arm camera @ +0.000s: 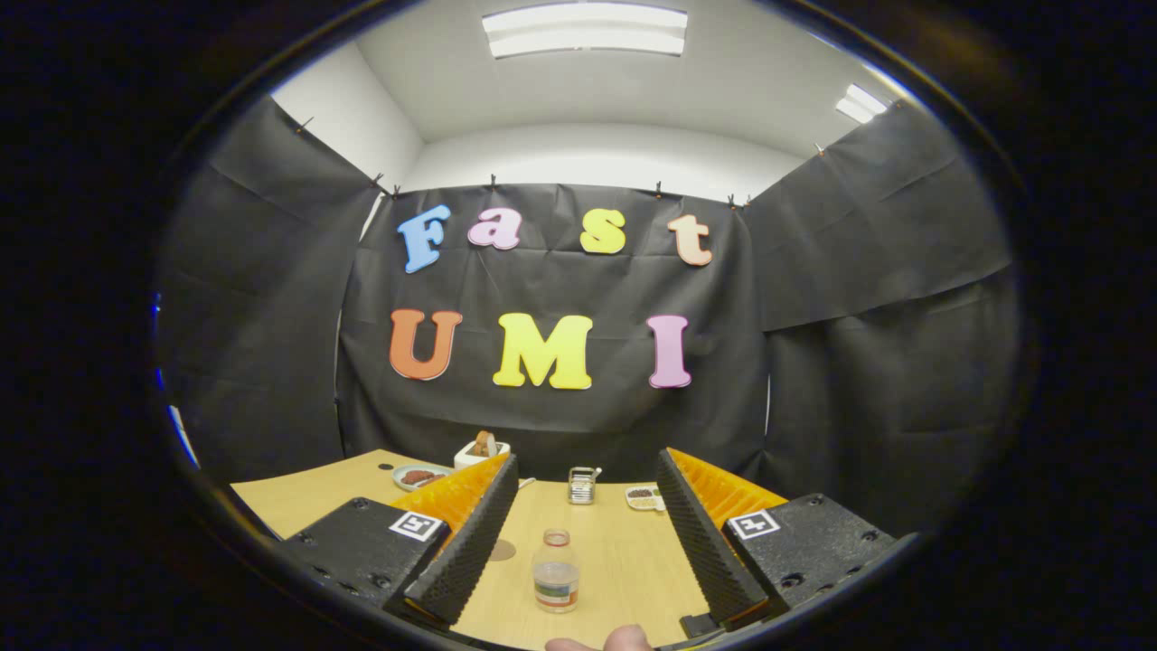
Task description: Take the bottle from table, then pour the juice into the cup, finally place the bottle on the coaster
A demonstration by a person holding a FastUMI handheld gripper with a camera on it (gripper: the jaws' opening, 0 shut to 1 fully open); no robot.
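The bottle [556,572] stands upright on the table [633,561] between my spread fingers [470,533], untouched; a cup [582,485] sits beyond, a coaster [502,550] just left.

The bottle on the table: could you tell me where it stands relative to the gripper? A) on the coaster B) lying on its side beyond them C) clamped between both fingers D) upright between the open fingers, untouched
D: the bottle stands upright on the table, with the gripper open around it and gaps on both sides.

No legible text on anything
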